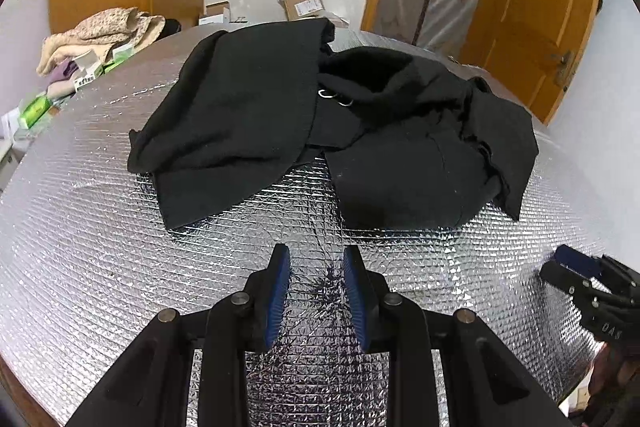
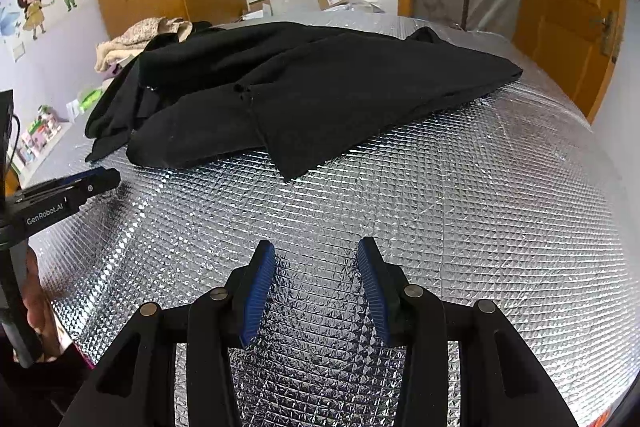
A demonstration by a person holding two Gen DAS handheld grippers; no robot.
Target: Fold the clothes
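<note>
A black garment lies crumpled on the silver foil-covered table, bunched in two heaps with a small metal ring showing between them. In the right wrist view the same black garment spreads across the table's far half, one corner pointing toward me. My left gripper hovers open over bare foil just short of the cloth's near edge. My right gripper is open too, above bare foil nearer than that corner. Each gripper shows in the other's view: the right gripper at the right edge, the left gripper at the left.
A heap of beige and patterned cloth lies beyond the table's far left, beside small boxes. Cardboard boxes sit on the floor behind. Wooden doors and a plastic sheet stand at the back. A hand holds the left gripper's handle.
</note>
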